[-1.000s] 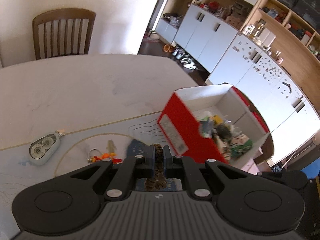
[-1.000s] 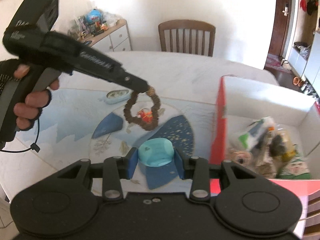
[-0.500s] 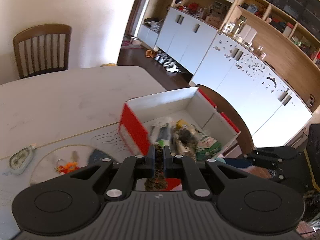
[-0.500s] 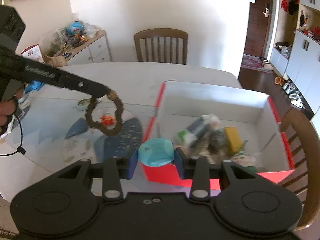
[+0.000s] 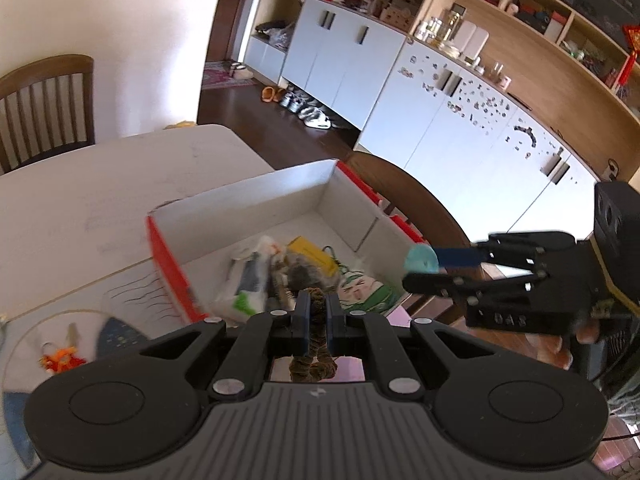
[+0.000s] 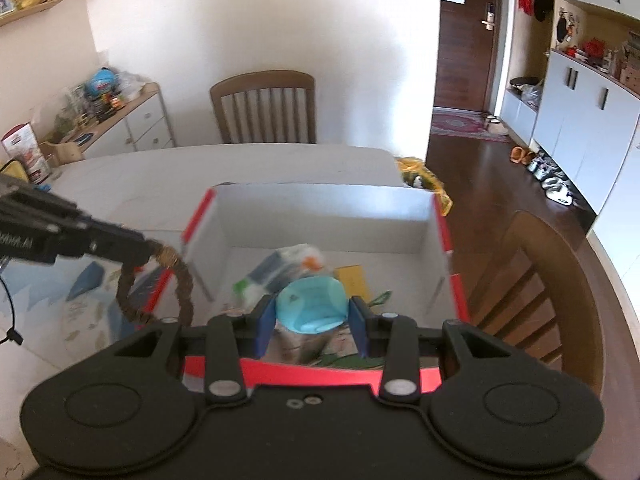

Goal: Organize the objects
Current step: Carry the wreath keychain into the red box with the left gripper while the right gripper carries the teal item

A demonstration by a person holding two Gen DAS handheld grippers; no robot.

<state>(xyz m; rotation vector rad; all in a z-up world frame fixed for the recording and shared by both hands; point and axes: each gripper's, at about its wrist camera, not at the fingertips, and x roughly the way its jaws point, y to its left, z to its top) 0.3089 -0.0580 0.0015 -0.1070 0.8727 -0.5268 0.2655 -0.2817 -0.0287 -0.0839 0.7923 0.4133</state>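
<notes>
An open red box (image 5: pixel 168 256) with white inner walls (image 6: pixel 320 212) stands at the table's right end and holds several packets and toys. My left gripper (image 5: pixel 316 312) is shut on a brown bead bracelet (image 5: pixel 314 356), held just above the box's near left wall; the bracelet hangs as a loop in the right wrist view (image 6: pixel 132 292). My right gripper (image 6: pixel 312 320) is shut on a light blue round case (image 6: pixel 312 304), held above the box's front edge; the case also shows in the left wrist view (image 5: pixel 420 258).
A small orange toy (image 5: pixel 60 362) lies on the blue printed mat (image 5: pixel 120 332) left of the box. Wooden chairs stand at the table's far side (image 6: pixel 264 108) and right of the box (image 6: pixel 536 300). White cabinets (image 5: pixel 460 120) line the room.
Both grippers have moved right from over the mat to the box, carrying the bracelet and the blue case. The right gripper now hangs over the box's front edge.
</notes>
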